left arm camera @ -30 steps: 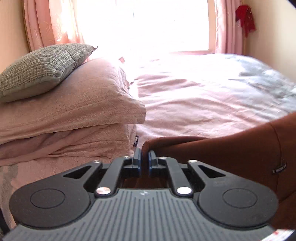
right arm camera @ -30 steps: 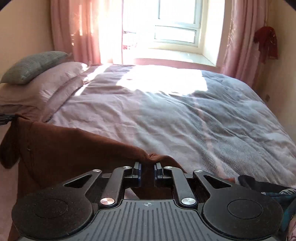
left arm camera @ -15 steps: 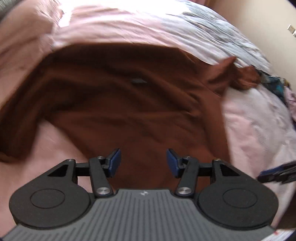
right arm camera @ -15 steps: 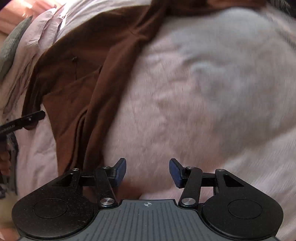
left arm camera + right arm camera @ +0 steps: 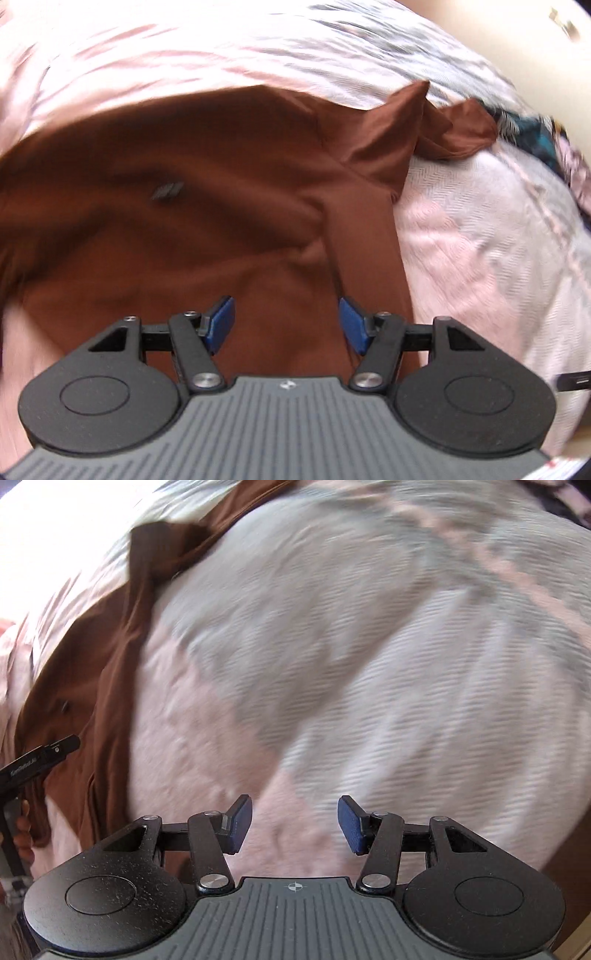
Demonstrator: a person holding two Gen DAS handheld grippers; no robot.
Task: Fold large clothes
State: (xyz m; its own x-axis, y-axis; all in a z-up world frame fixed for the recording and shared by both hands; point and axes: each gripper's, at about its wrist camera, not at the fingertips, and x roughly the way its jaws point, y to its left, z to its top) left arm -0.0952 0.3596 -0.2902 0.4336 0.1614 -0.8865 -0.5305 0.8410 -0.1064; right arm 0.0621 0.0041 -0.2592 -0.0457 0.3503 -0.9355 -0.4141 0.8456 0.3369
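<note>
Through the left wrist camera we see the rust-brown garment (image 5: 207, 206) spread over the pink-and-grey quilted bedspread (image 5: 480, 236), one crumpled sleeve (image 5: 436, 125) reaching toward the bed's right edge. The left gripper (image 5: 286, 325) hovers above it, its blue pads opening, nothing between them. The right wrist view shows mostly bare bedspread, the garment (image 5: 110, 635) only along the left edge. The right gripper (image 5: 294, 823) stands parted and empty.

Rust-brown garment (image 5: 192, 229) spread on pale pink bedcover (image 5: 480, 236), creased; one sleeve crumpled at far corner.
</note>
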